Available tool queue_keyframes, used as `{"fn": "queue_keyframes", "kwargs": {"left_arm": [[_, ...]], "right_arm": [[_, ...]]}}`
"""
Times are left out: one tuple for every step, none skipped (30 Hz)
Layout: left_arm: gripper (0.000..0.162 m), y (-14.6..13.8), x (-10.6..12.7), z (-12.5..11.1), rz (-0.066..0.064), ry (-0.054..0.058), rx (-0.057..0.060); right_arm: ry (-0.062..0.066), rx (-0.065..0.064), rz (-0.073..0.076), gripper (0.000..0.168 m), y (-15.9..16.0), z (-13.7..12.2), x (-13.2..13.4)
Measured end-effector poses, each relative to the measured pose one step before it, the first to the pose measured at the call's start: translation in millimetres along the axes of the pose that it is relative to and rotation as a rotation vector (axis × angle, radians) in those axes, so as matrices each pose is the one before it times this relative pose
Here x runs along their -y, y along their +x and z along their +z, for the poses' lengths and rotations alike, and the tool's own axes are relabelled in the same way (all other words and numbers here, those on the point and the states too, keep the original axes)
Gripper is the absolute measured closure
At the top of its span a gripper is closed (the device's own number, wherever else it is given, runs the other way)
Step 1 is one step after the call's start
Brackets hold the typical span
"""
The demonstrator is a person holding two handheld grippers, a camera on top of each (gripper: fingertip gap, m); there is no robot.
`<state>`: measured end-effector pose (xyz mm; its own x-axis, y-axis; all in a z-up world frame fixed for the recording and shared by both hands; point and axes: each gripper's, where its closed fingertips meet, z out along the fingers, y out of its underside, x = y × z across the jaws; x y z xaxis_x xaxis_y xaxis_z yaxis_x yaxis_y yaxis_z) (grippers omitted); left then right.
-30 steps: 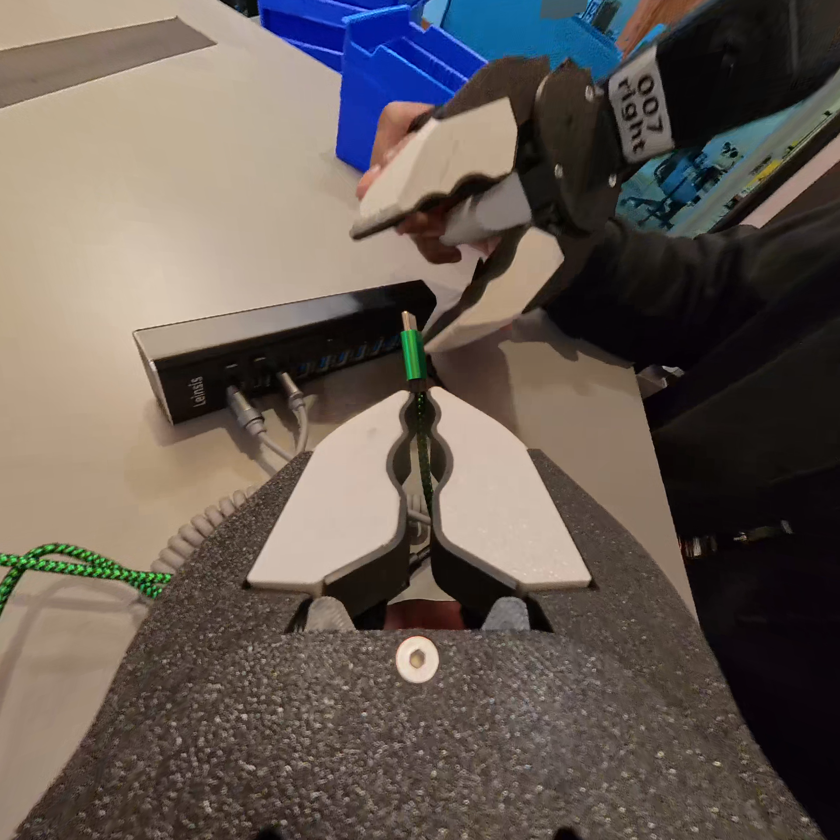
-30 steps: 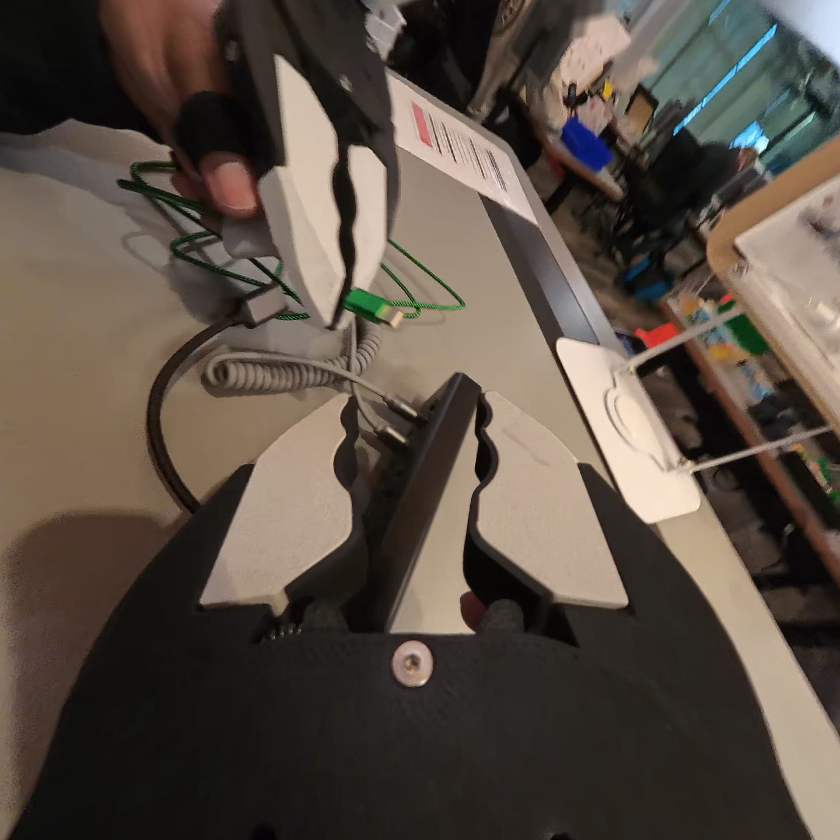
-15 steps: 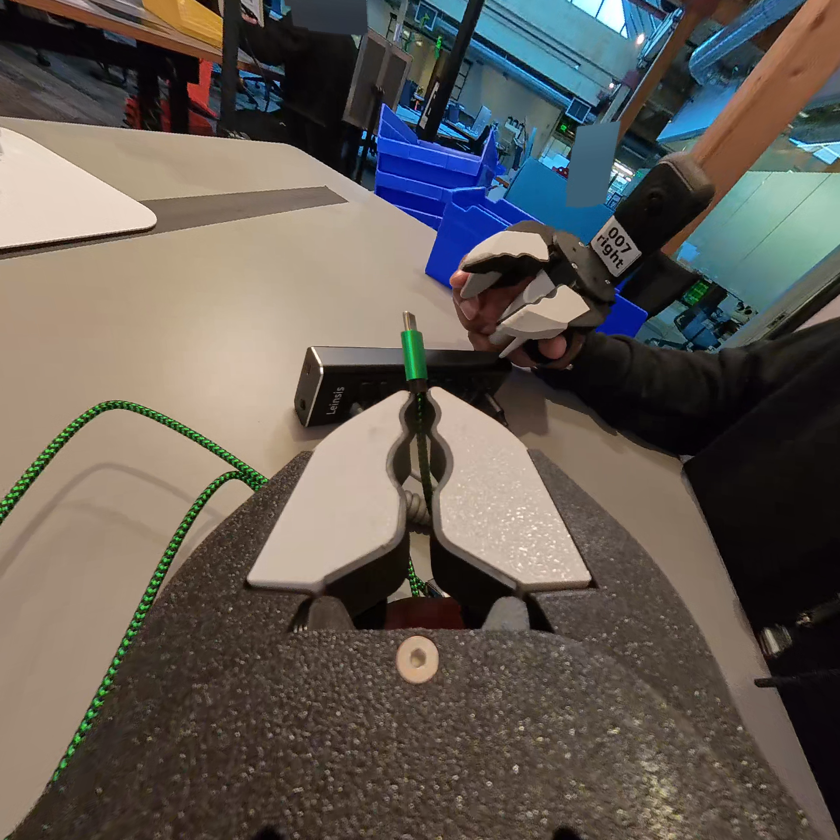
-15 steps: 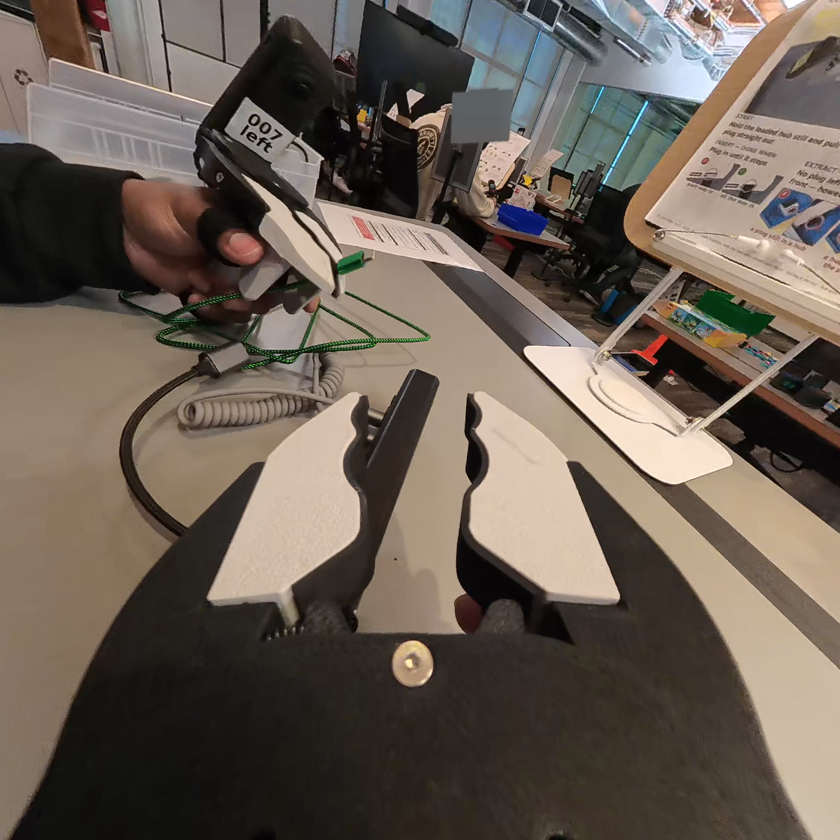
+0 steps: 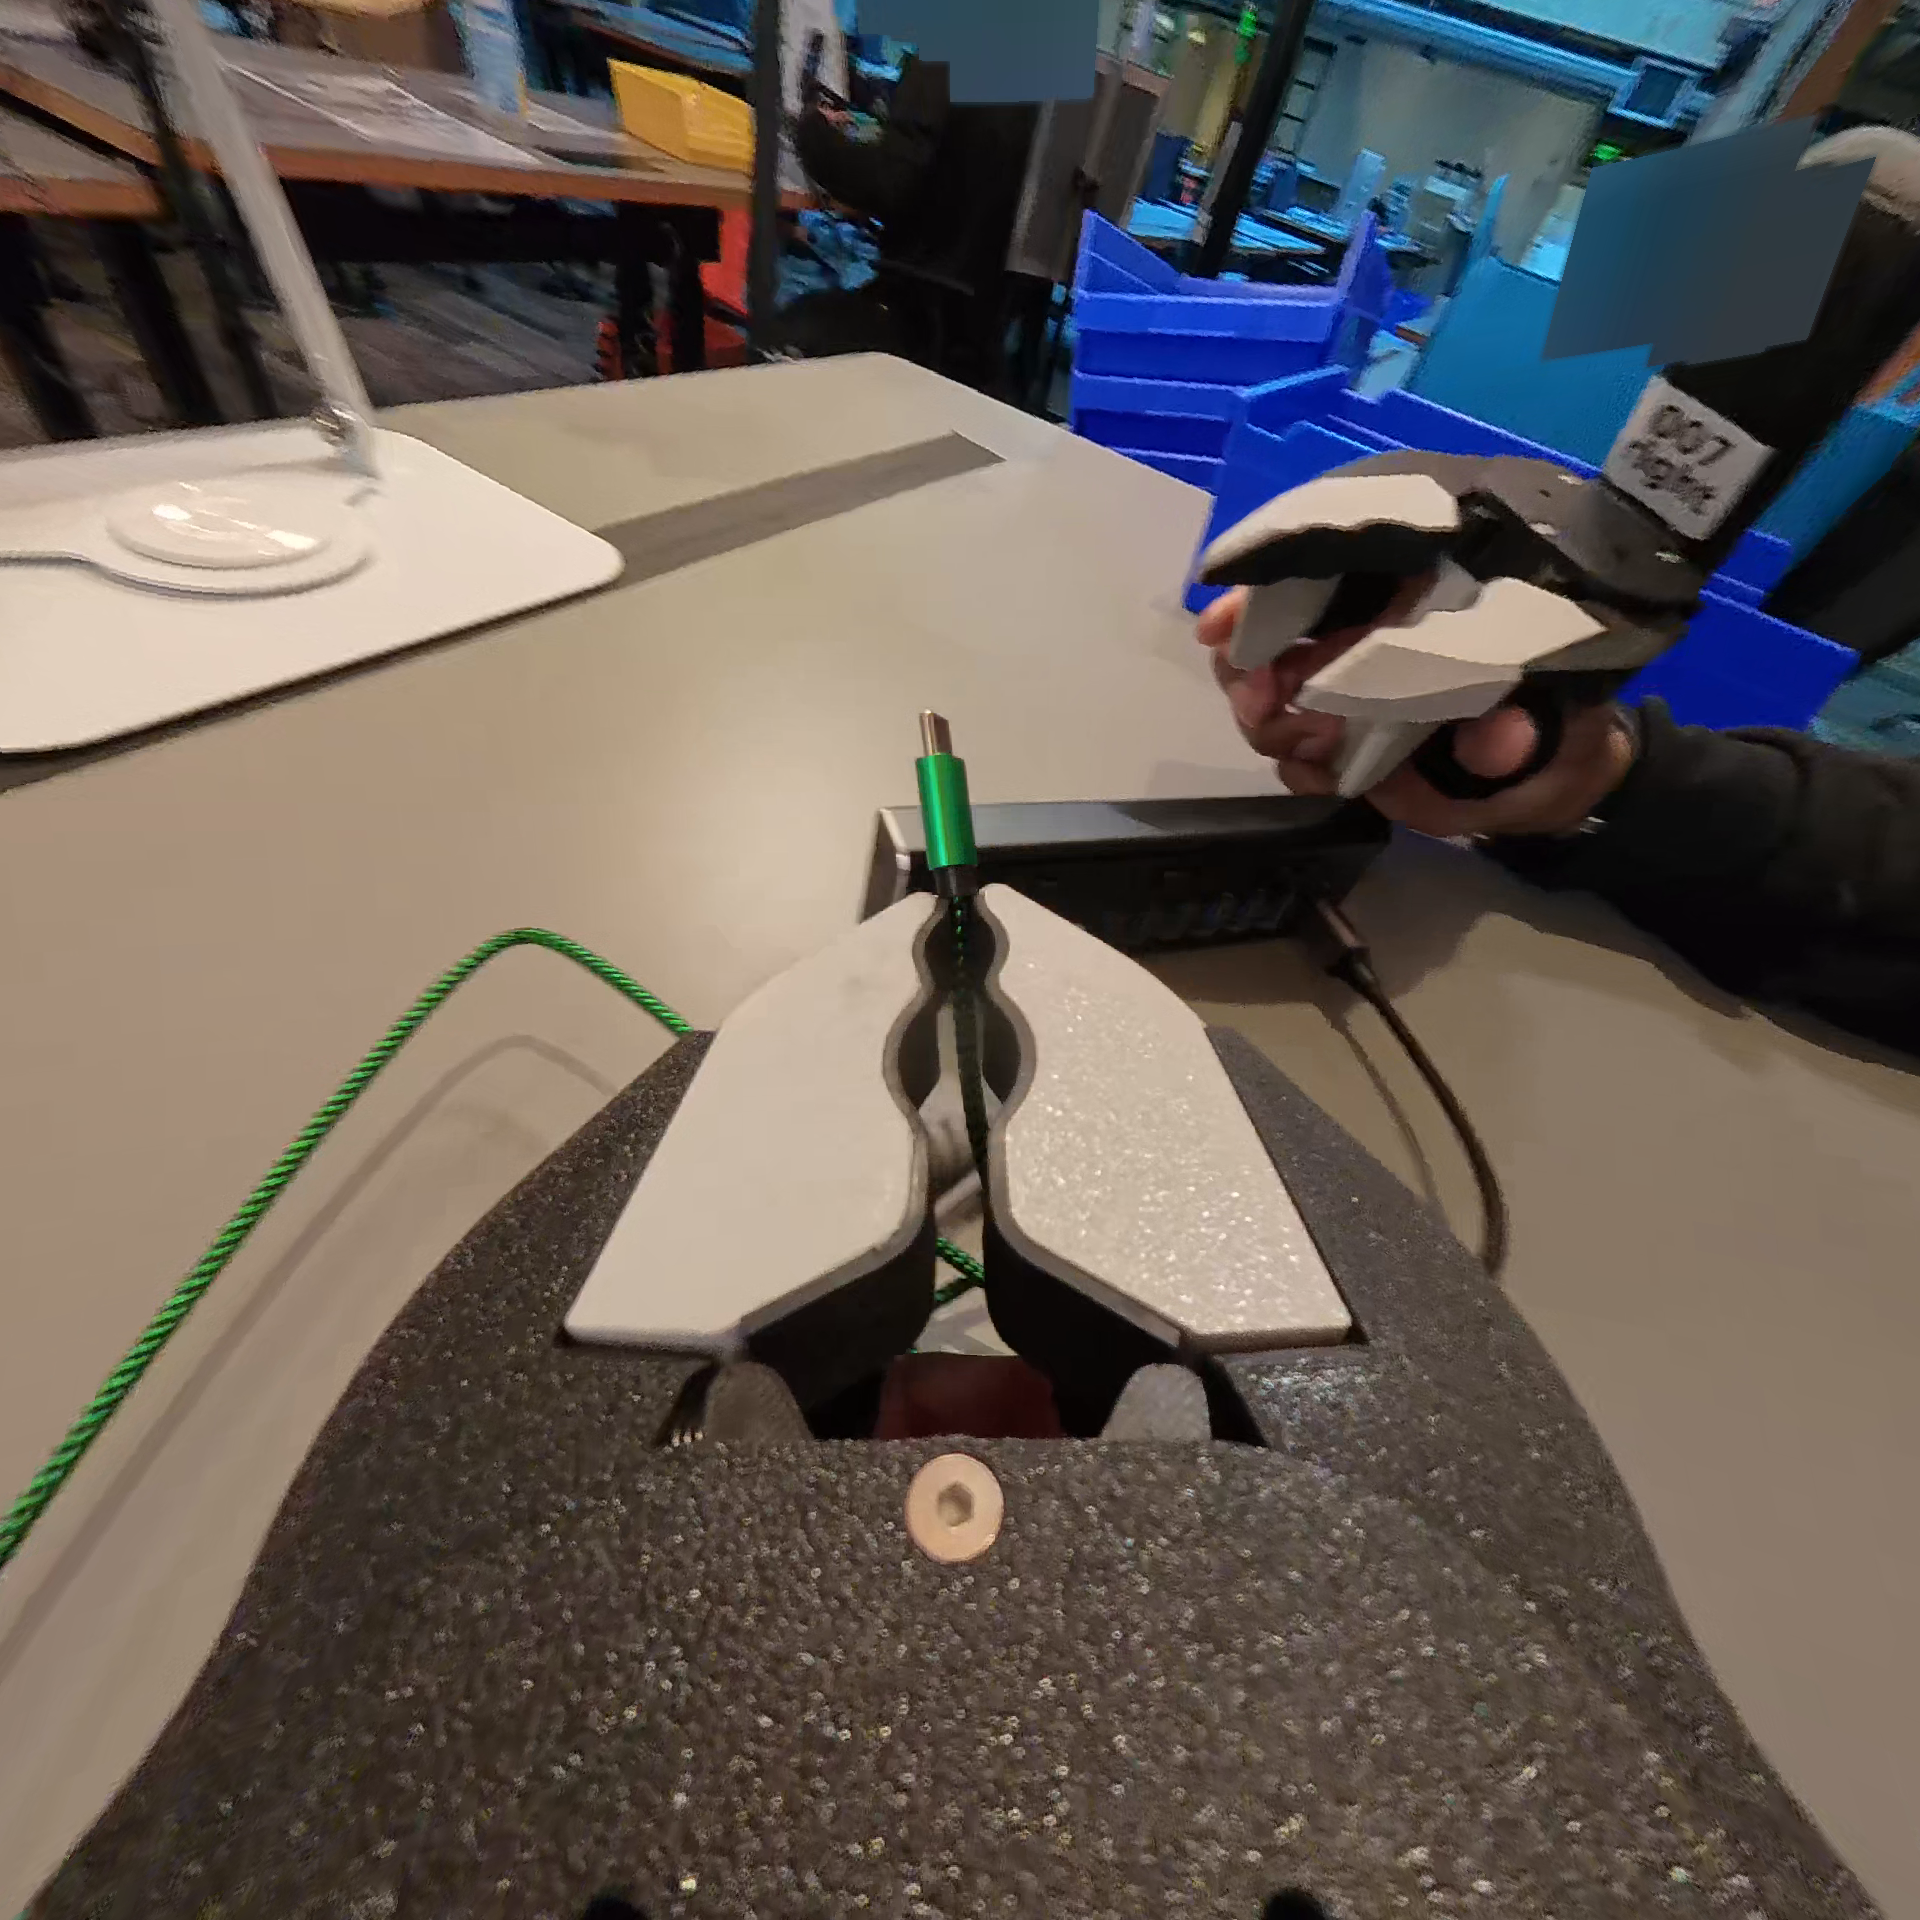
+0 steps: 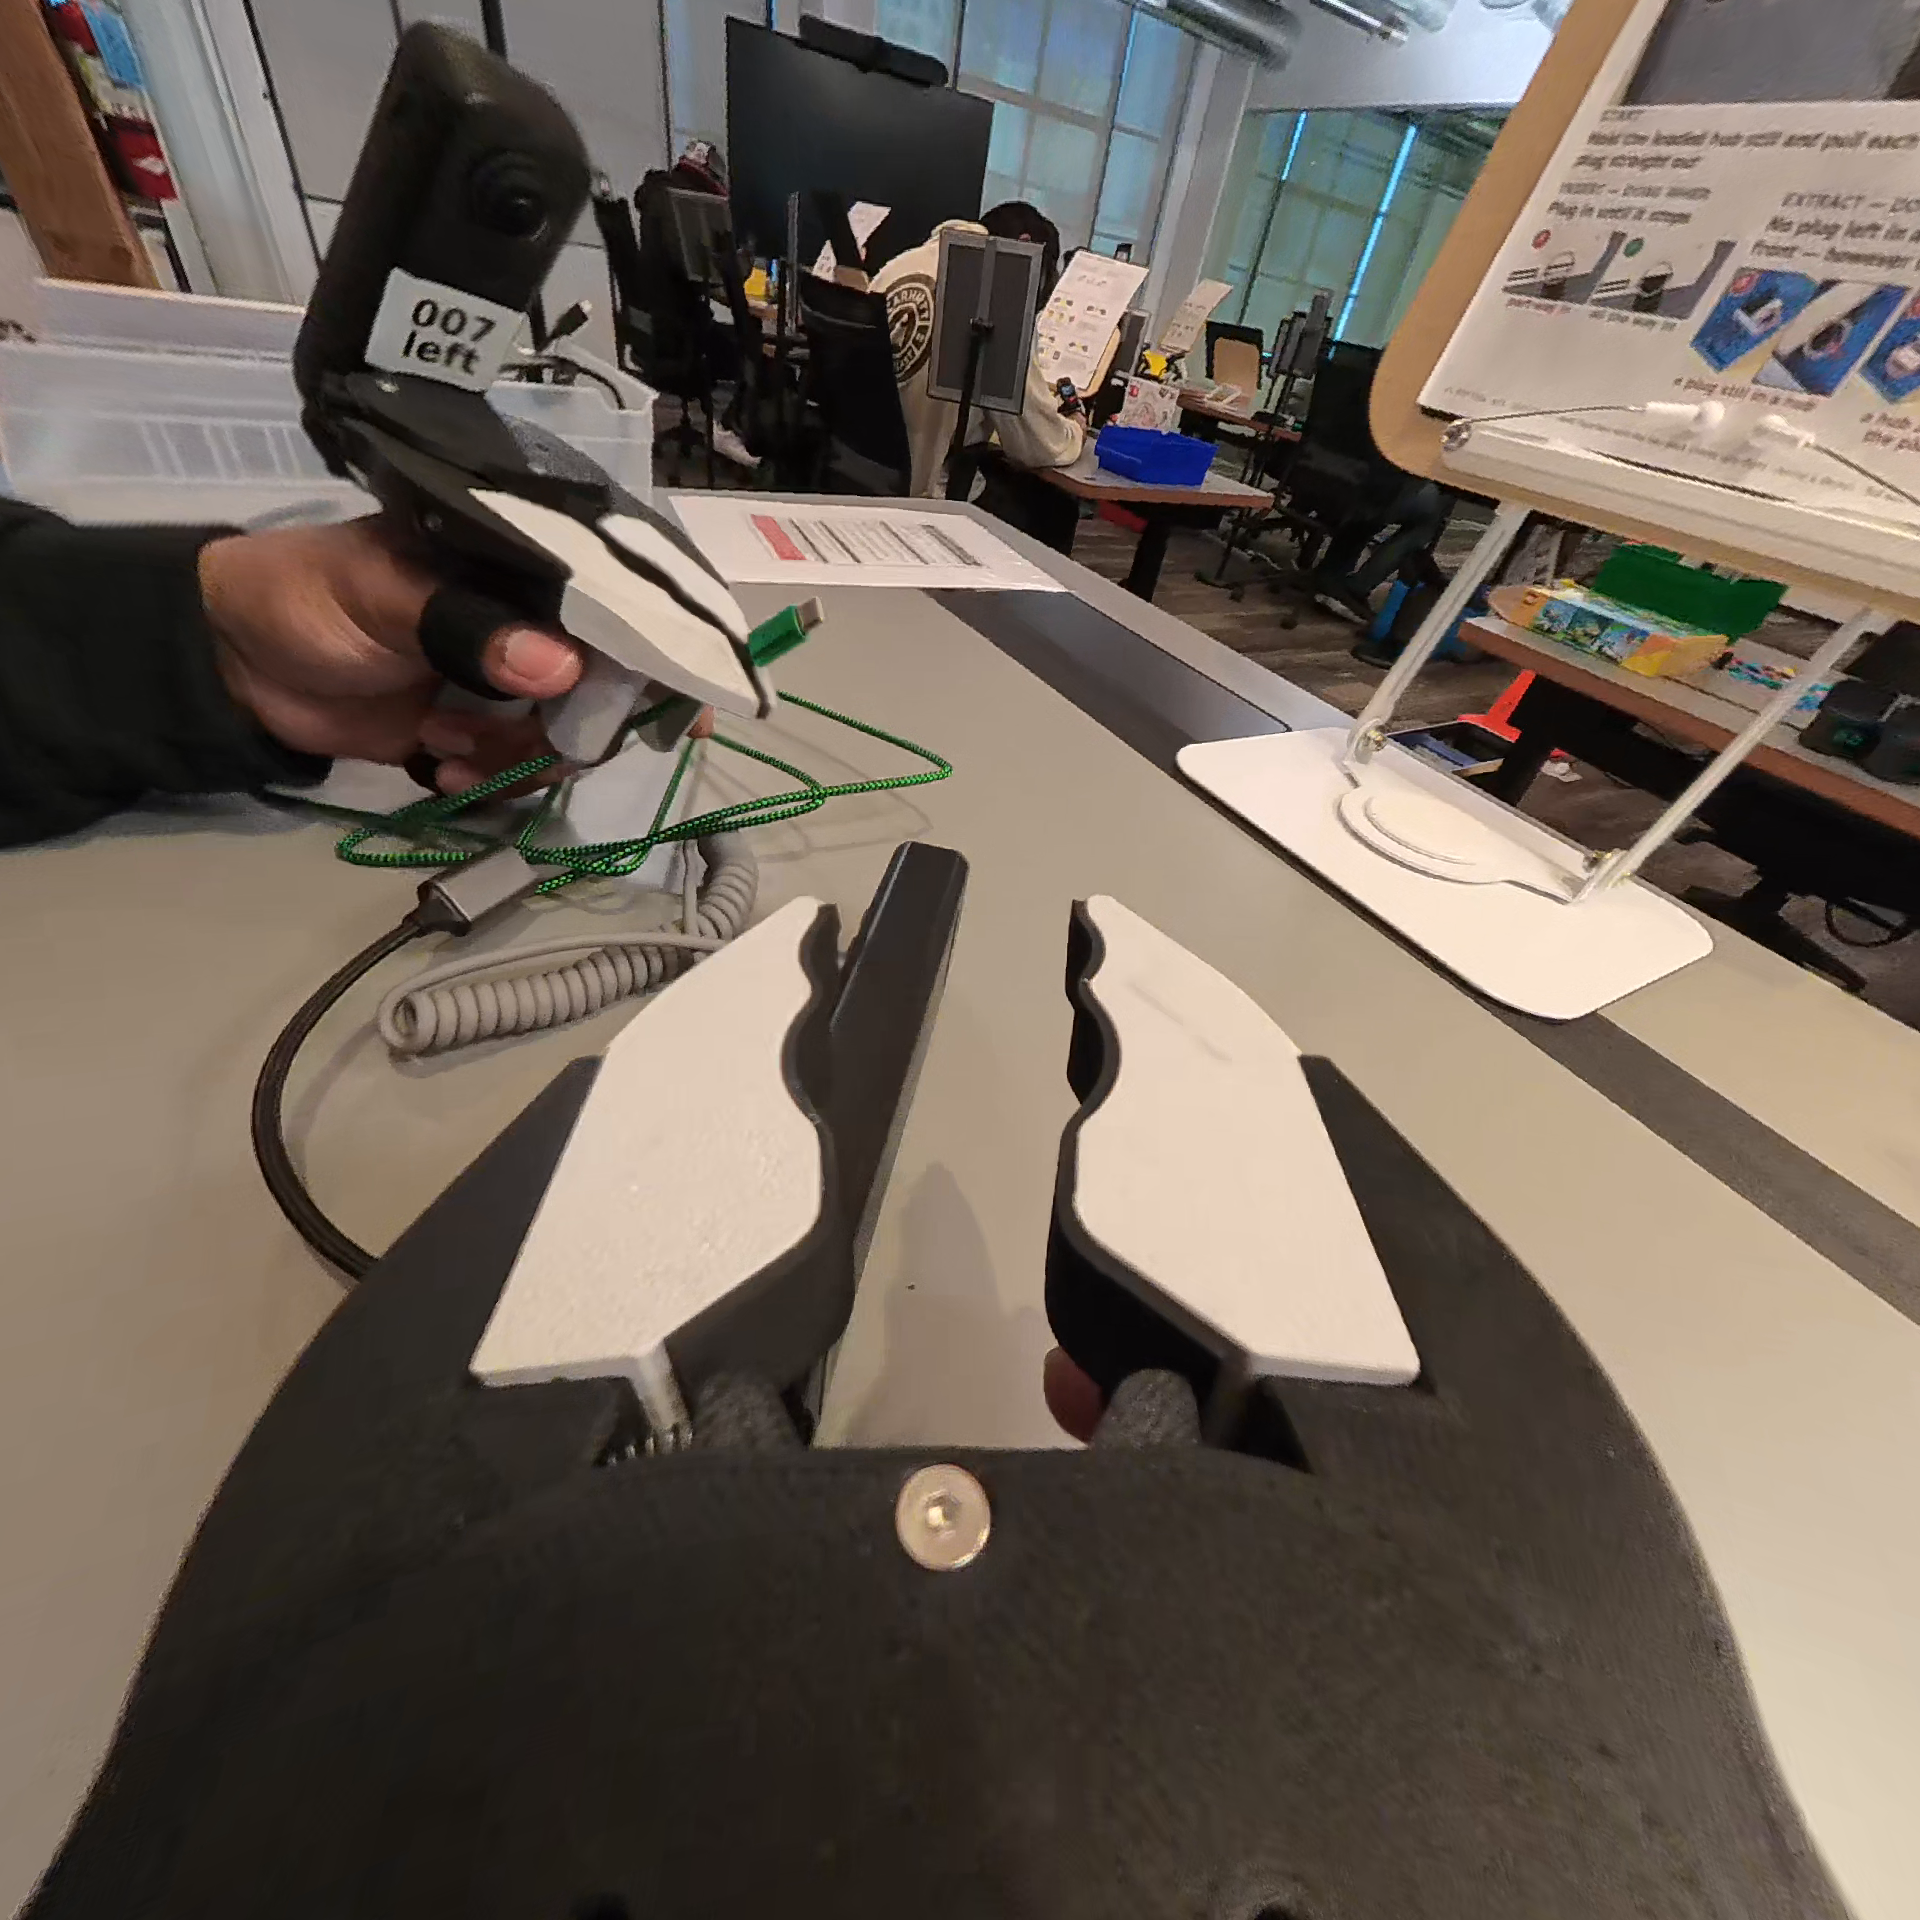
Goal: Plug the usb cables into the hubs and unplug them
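My left gripper is shut on a green braided USB cable, and its green plug sticks out past the fingertips, held in the air short of the black hub. The hub lies on the grey table. My right gripper is open and empty, and the hub lies below it, close to its left finger. In the left wrist view the right gripper hovers above the hub's right end. In the right wrist view the left gripper holds the plug up.
A coiled grey cable, a black cable and loops of green cable lie left of the hub. A white stand base carries a clipboard. A paper sheet lies farther back. Blue bins stand behind the table. Spacing between my two grippers at the tips: around 12 centimeters.
My right gripper has let go of the hub, opened wider and lifted. My left gripper has drawn back from the hub and risen with the green plug in it.
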<state>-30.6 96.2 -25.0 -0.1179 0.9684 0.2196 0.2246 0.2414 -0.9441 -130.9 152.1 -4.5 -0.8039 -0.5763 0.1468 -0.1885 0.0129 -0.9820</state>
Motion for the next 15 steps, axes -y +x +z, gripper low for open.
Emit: {"fn": "queue_keyframes", "kwargs": {"left_arm": [[0.16,-6.63,3.18,-1.11,0.0111,0.0236,0.0452],[0.16,-4.22,4.24,-1.38,0.0118,0.0297,0.0299],[0.16,-3.18,3.9,-1.36,0.0163,0.0271,0.0251],[0.16,-2.38,1.91,-0.69,0.0201,0.0092,0.0169],[0.16,-2.39,1.24,-0.06,0.0159,0.0027,0.0161],[0.16,-1.67,1.92,0.6,0.0055,0.006,0.0051],[0.16,-0.28,1.93,1.0,-0.0075,0.0076,-0.0093],[0.16,-0.15,0.03,0.73,-0.0171,0.0062,-0.0123],[0.16,-2.04,-0.93,0.59,-0.0185,0.0062,0.0006],[0.16,-1.75,-1.0,0.62,-0.0196,-0.0047,-0.0028],[0.16,-0.74,0.74,-0.09,-0.0113,0.0043,-0.0069],[0.16,-0.26,0.92,-0.65,-0.009,0.0081,-0.0073],[0.16,0.9,0.83,-0.93,-0.0043,0.0075,-0.011],[0.16,1.88,1.04,-1.32,0.0039,0.0105,-0.0112],[0.16,2.61,0.91,-1.5,0.0091,0.01,-0.0094]], "right_arm": [[0.0059,-0.0053,0.0151,0.127,2.1,-0.6,0.58],[0.0024,-0.0076,0.0142,0.127,2.38,-0.28,0.24],[0.0,-0.0144,0.0103,0.127,2.8,-0.3,0.06],[-0.0014,-0.0244,0.0013,0.127,3.27,-0.16,0.29],[-0.014,-0.0419,-0.0119,0.128,4.77,0.02,-0.98],[-0.0275,-0.0448,-0.0227,0.127,4.62,0.54,-2.48],[-0.0222,-0.0276,-0.0279,0.127,1.69,0.75,-2.23],[-0.0127,-0.0244,-0.0236,0.127,1.18,0.68,-1.23],[-0.0095,-0.0203,-0.0128,0.127,1.05,0.75,-1.14],[-0.0035,-0.0082,-0.0013,0.127,0.03,0.69,-0.64],[0.0023,-0.008,0.006,0.128,0.69,0.38,-0.1],[-0.0005,-0.0137,0.0064,0.128,2.22,0.26,-0.45],[0.0006,-0.0115,0.003,0.128,2.44,-0.16,-0.65],[0.0022,-0.0105,0.0052,0.128,2.66,-0.32,-0.59],[-0.0006,-0.0047,0.0118,0.128,2.18,-0.11,-1.15]]}}
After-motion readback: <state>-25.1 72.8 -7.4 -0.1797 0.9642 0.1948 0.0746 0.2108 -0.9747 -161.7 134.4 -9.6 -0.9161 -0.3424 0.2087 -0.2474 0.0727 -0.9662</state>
